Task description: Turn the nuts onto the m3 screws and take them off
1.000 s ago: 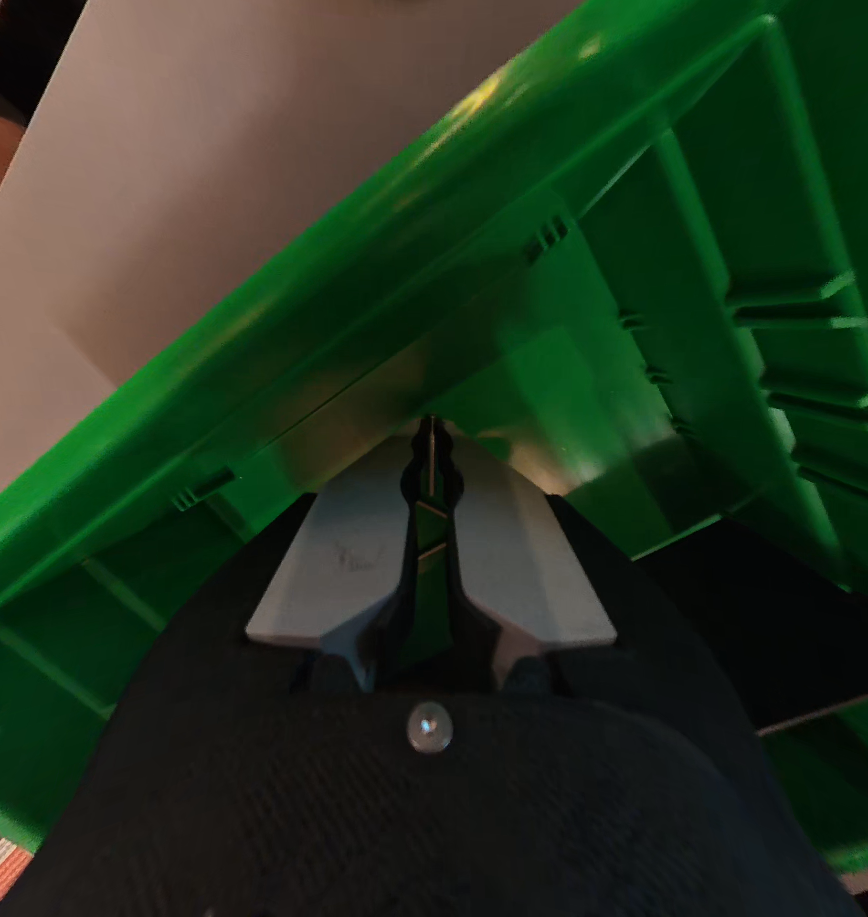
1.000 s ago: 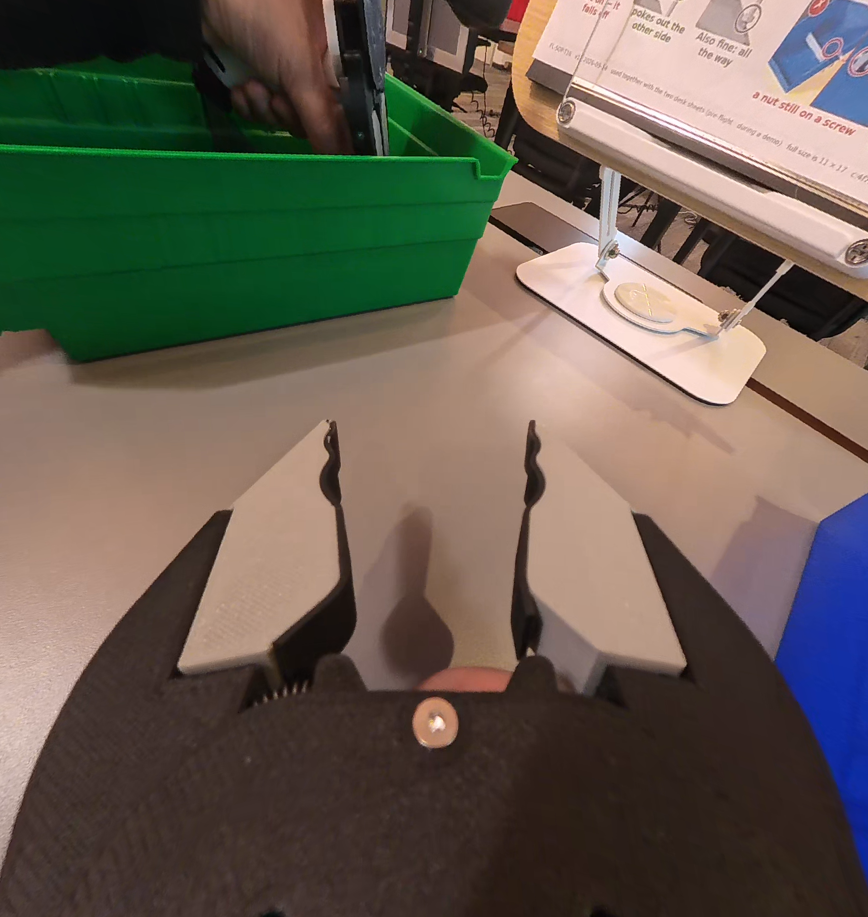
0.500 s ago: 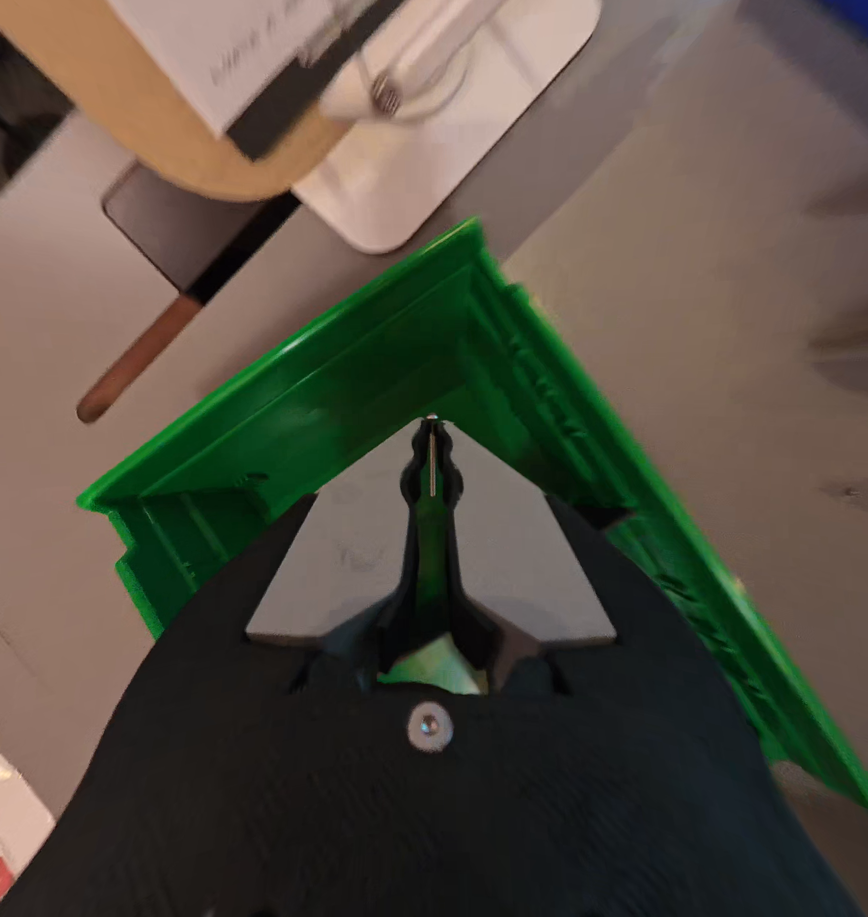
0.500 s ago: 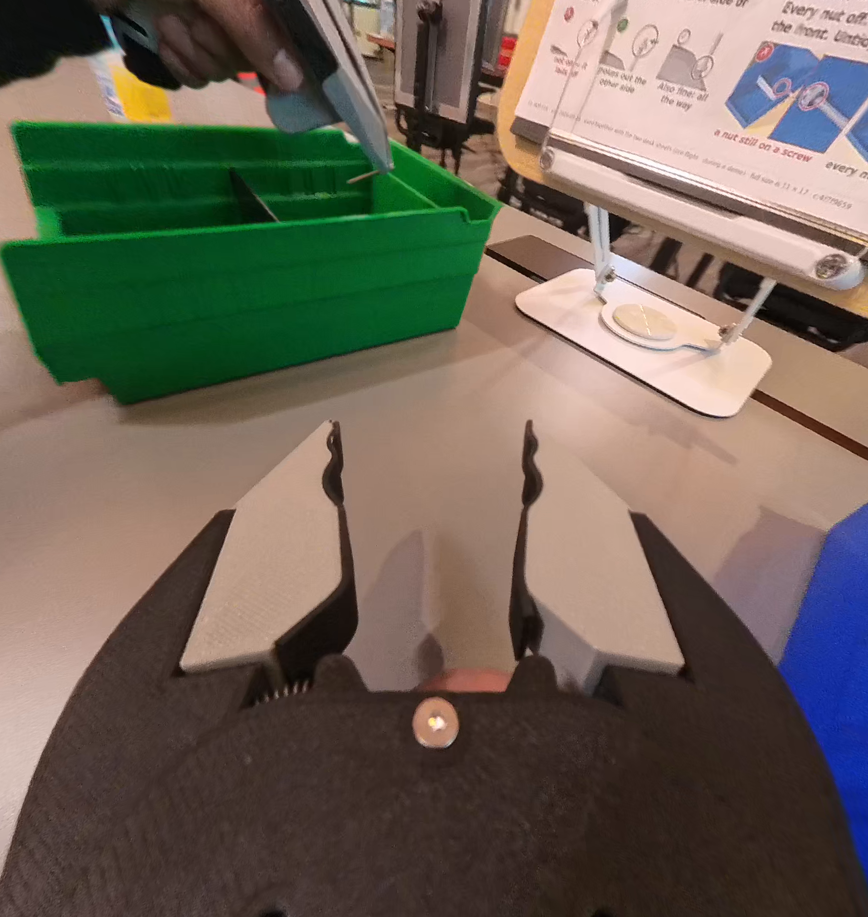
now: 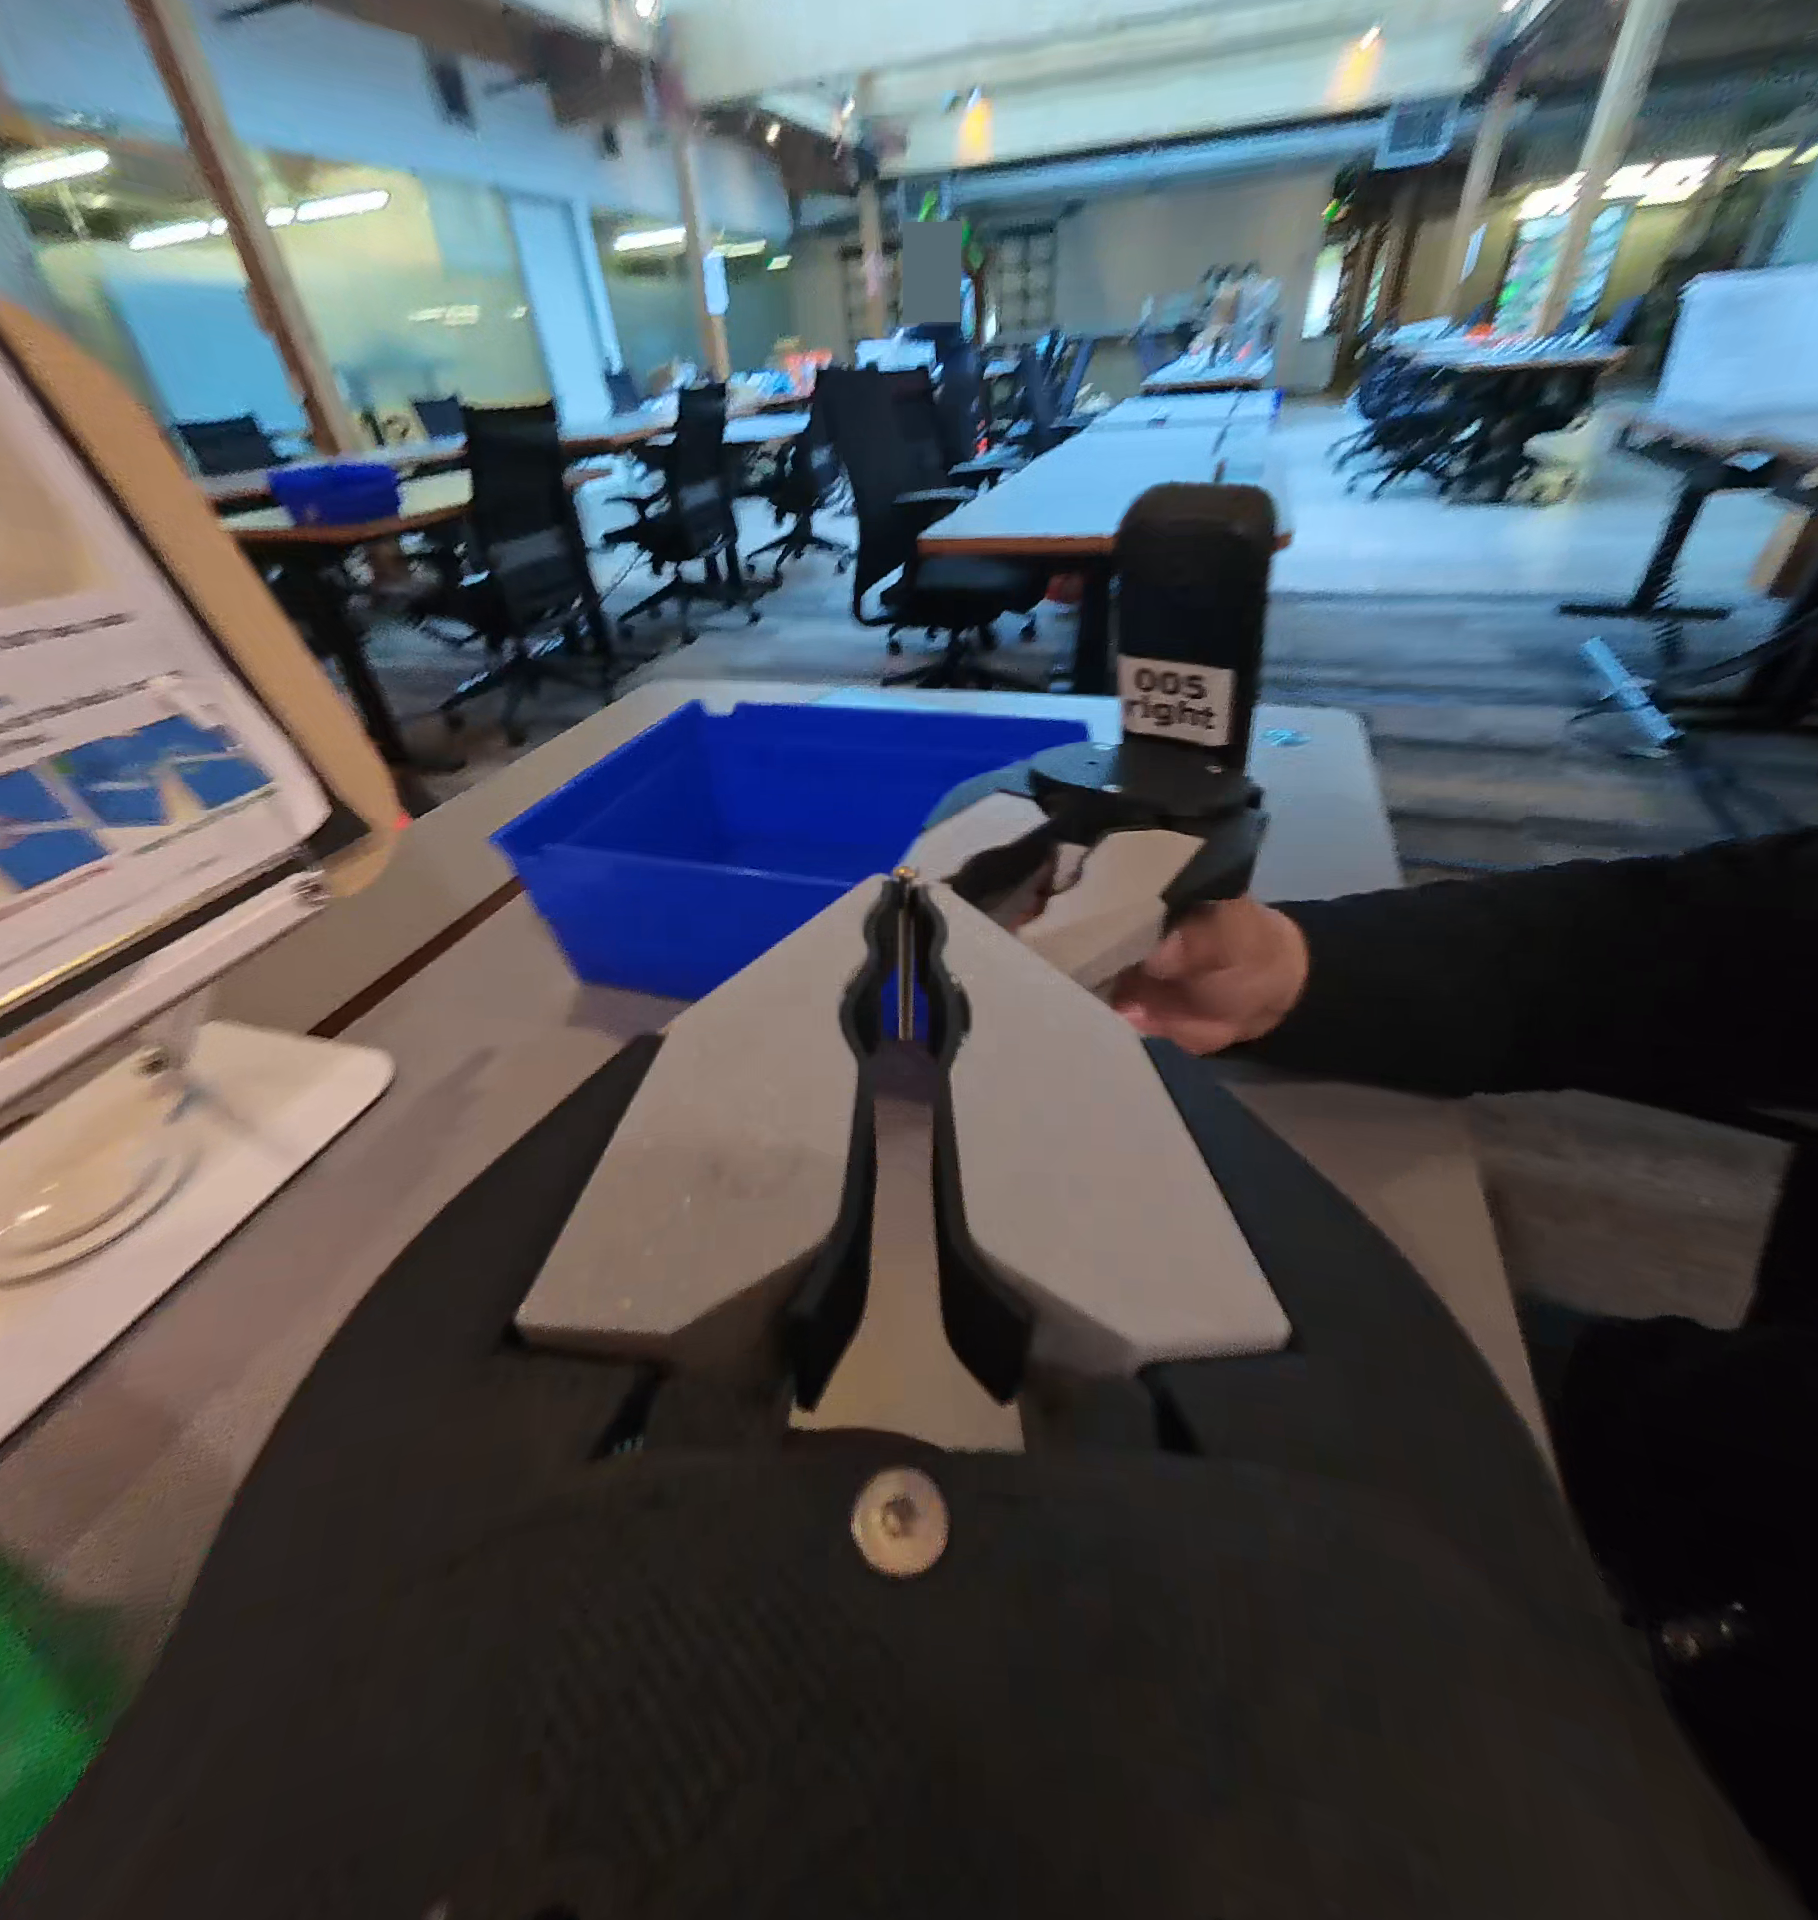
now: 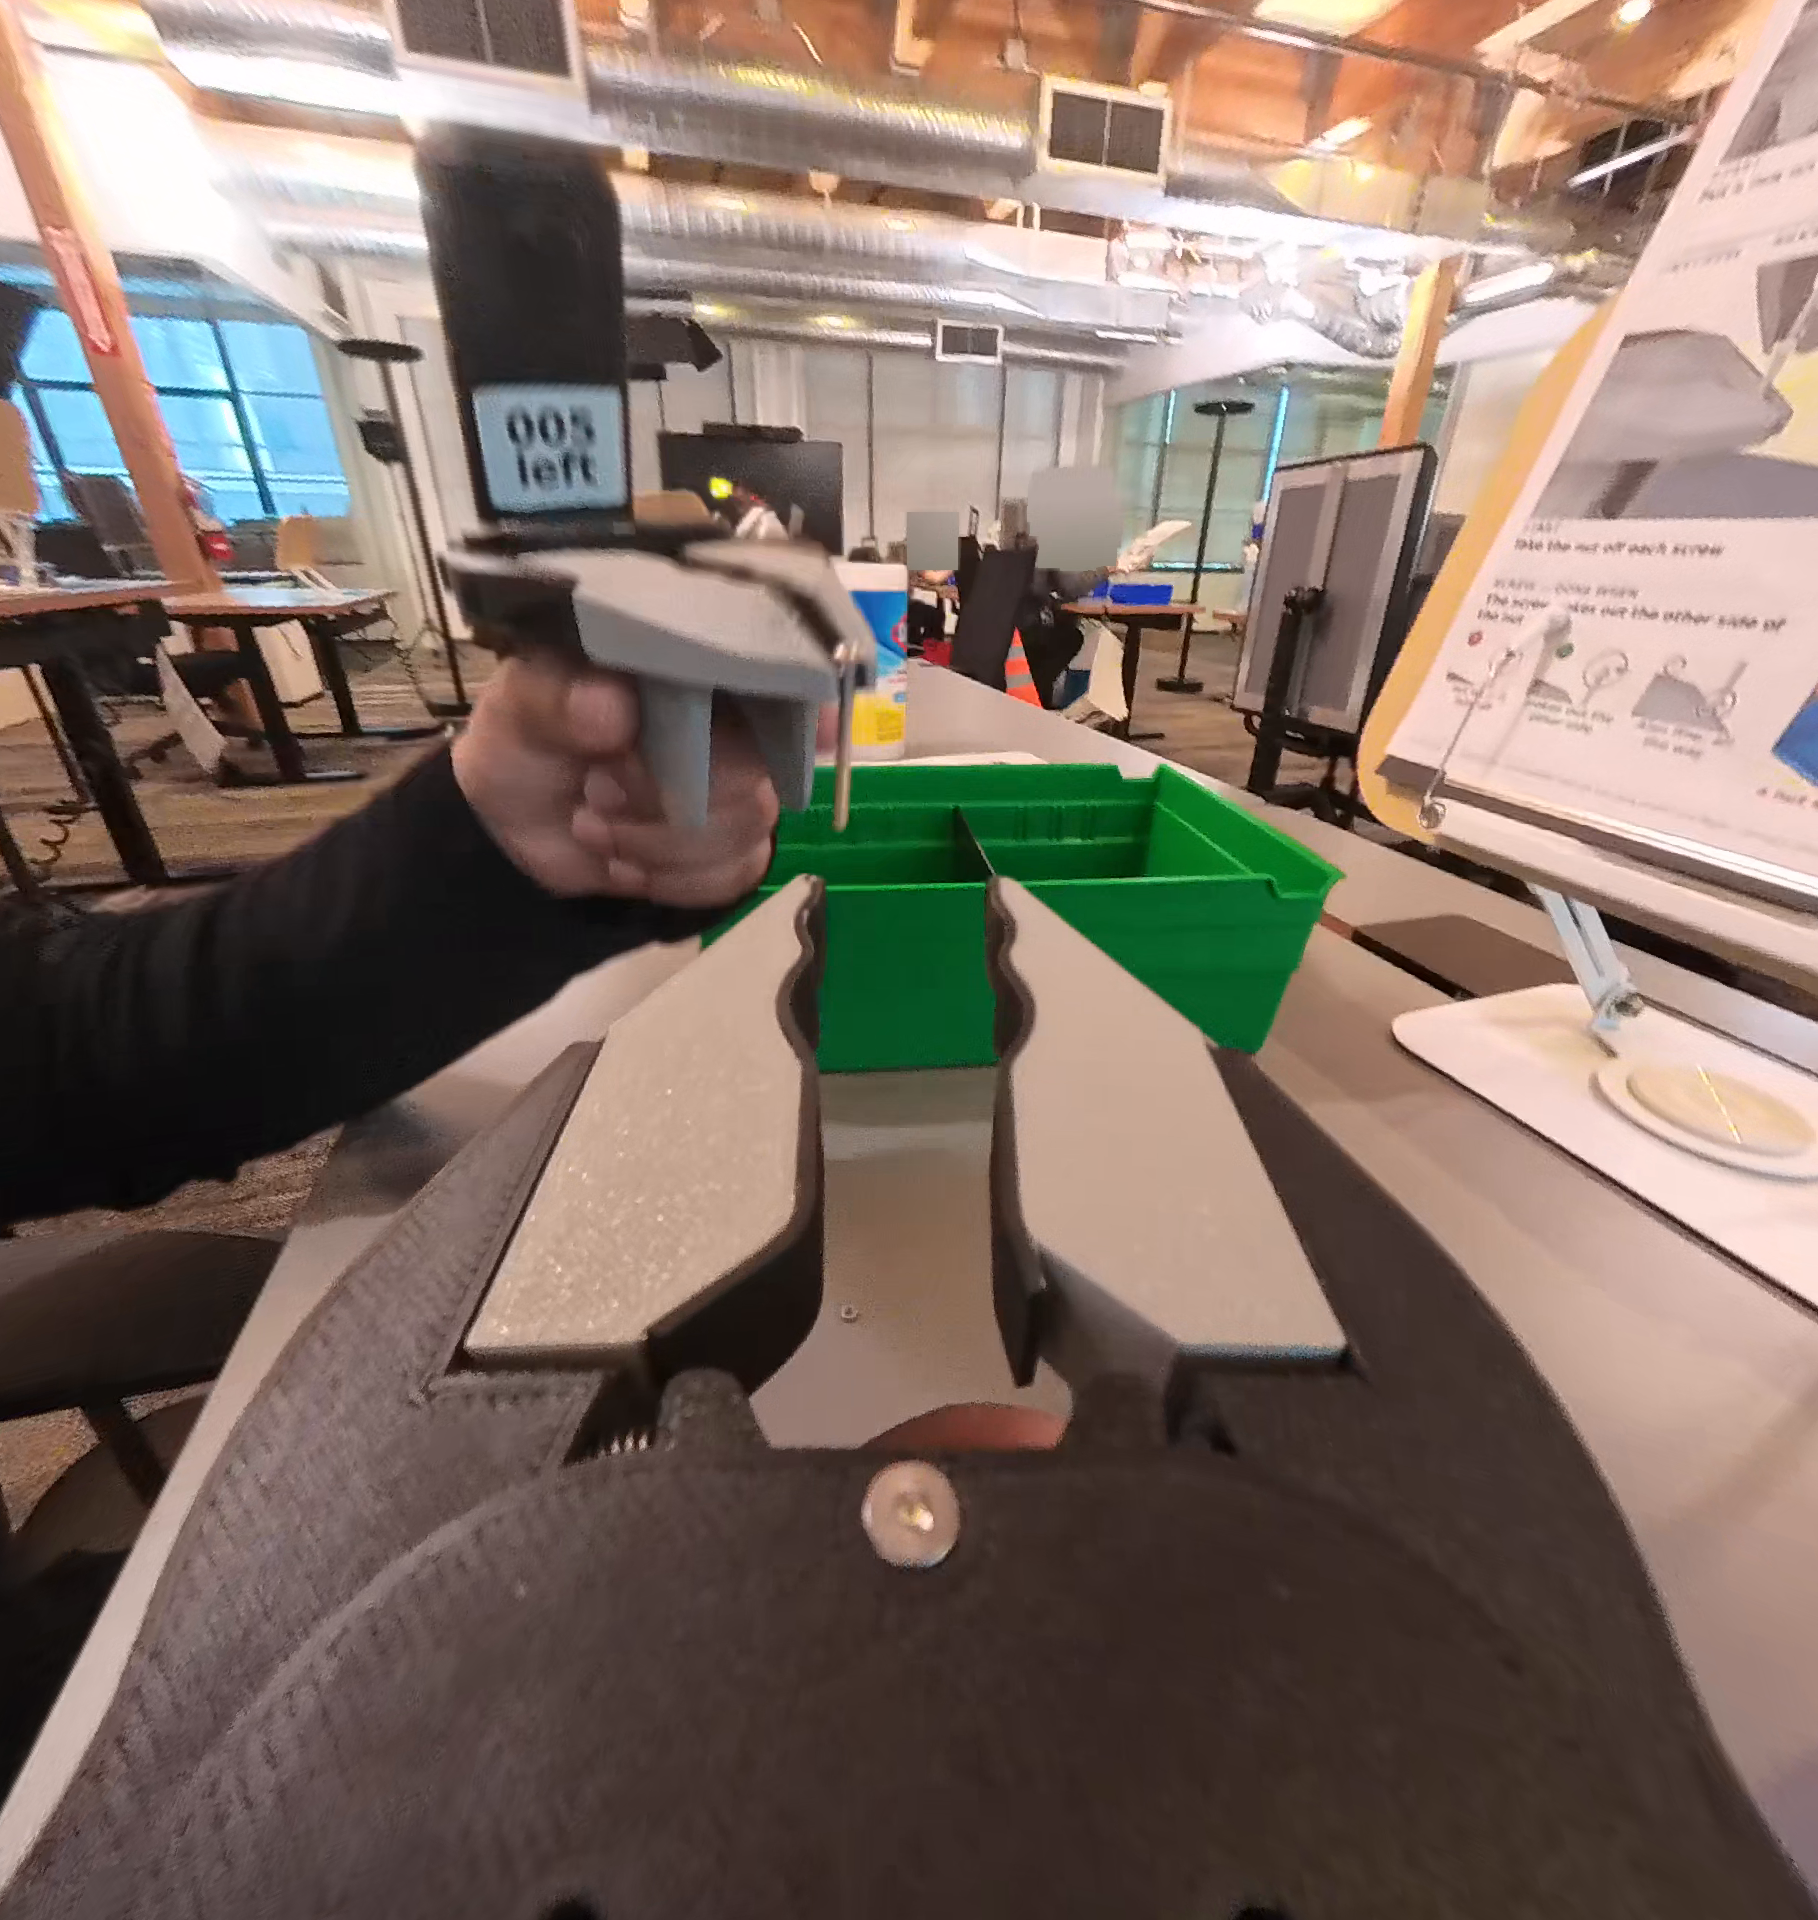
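Aloft: left hand-held gripper (image 5: 905, 940) pinching screw (image 5: 903, 961) | right hand-held gripper (image 6: 903, 940) level, released

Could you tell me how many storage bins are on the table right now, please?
2: a green bin with dividers ahead of the right gripper, and a blue bin beyond the left gripper. Others may lie out of view.
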